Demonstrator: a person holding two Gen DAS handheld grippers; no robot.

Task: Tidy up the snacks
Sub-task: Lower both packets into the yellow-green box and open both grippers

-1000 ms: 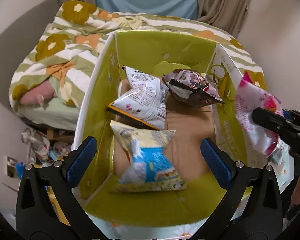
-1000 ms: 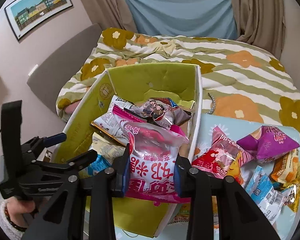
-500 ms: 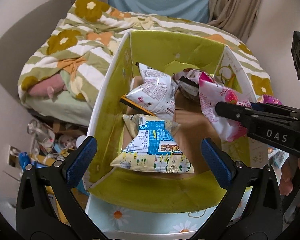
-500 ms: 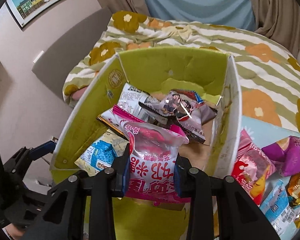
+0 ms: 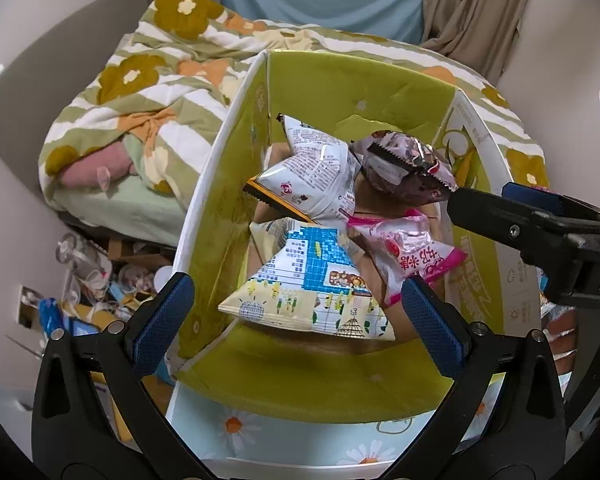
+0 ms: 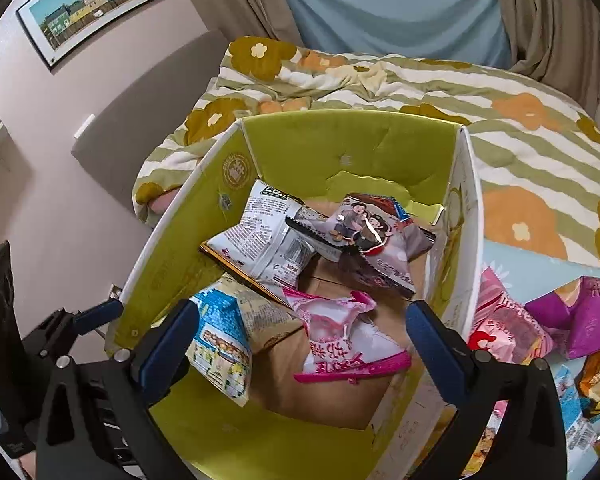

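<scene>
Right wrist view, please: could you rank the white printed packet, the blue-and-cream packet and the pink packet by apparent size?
1. white printed packet, largest
2-3. pink packet and blue-and-cream packet: similar; the latter is partly hidden by the right hand-held gripper.

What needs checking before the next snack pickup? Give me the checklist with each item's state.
1. Pink snack bag released and lying inside the green box: ok.
2. Right gripper open and holding nothing: ok.
3. Left gripper open and holding nothing: ok.
4. Snacks left to pick on the table right of the box, such as the purple bag: ok.
5. Bare floor left in the box for more bags: ok, brown bottom shows near the right wall.
6. Right gripper lifted above the box rim: cannot tell.
</scene>
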